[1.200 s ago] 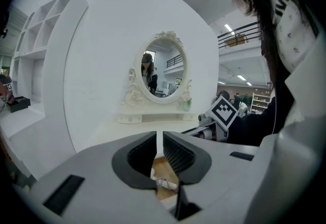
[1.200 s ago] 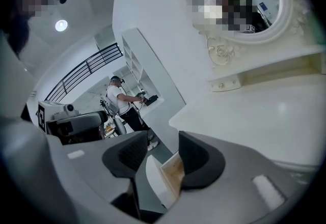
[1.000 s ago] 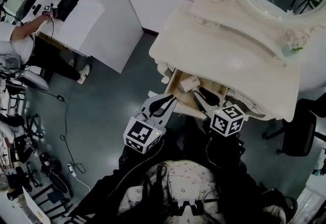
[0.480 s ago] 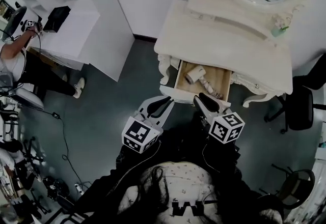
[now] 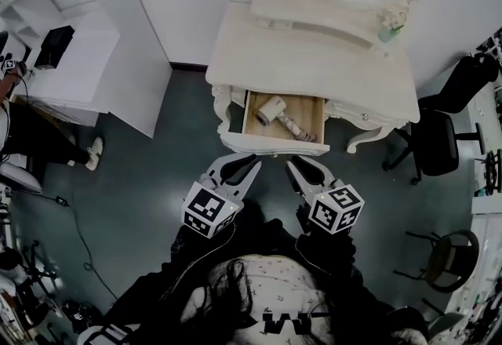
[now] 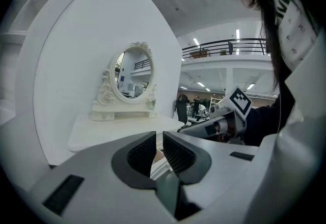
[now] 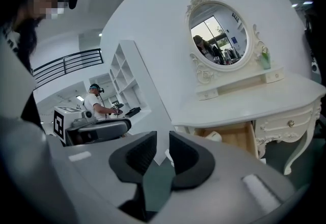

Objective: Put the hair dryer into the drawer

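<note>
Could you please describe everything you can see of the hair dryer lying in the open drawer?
The white plastic hair dryer lies flat in the left half of the open pale-wood drawer of the cream dressing table. Its short, rounded barrel sits toward the drawer's left. Its handle runs toward the right front and ends in what looks like a banded cord bundle. It rests on the drawer floor, and nothing else touches it. Finer details are too small to tell.

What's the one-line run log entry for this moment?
hair dryer in open drawer | left gripper open, empty | right gripper empty, jaws just been closing, small gap | both clear of drawer
</note>
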The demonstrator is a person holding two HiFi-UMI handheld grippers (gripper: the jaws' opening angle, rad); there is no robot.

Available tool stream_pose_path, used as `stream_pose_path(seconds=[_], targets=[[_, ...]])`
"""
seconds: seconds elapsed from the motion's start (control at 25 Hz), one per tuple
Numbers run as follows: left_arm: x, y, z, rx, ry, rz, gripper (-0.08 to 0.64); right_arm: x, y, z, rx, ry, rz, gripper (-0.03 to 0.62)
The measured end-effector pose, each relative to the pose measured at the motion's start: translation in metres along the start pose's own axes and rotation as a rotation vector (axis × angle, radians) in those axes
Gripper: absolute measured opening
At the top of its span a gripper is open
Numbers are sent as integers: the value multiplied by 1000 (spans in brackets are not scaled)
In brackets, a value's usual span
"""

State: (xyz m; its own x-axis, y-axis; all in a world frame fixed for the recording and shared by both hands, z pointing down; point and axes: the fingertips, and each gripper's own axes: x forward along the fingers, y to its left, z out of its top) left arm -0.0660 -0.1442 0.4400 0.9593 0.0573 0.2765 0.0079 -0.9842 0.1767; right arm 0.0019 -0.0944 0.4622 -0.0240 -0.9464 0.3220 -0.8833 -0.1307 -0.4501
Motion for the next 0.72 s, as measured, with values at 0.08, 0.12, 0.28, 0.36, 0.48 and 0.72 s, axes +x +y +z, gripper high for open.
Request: stream_pose_path(seconds=[0.08,0.12,0.28,0.36,0.48,0.72], targets=[[6,-10,-1,1,3,-23,31,-10,-4,-3,8,-2,-17,86],[9,-15,-1,3,5,-32,31,-16,-6,-5,12,-3,-24,86],[17,-34,-3,11,21,-52,31,-40,-10,-16,28,-2,-38,86],[17,-44,-3,15,27,-50,31,-52,-10,-20,28,1,-40,86],[14,-61,-3,20,30,-33,31,-71,-8,-27,20,4,-23,86],[-1,-97,-13,20,39,26,31,-106,1,-47,6,11,10,86]])
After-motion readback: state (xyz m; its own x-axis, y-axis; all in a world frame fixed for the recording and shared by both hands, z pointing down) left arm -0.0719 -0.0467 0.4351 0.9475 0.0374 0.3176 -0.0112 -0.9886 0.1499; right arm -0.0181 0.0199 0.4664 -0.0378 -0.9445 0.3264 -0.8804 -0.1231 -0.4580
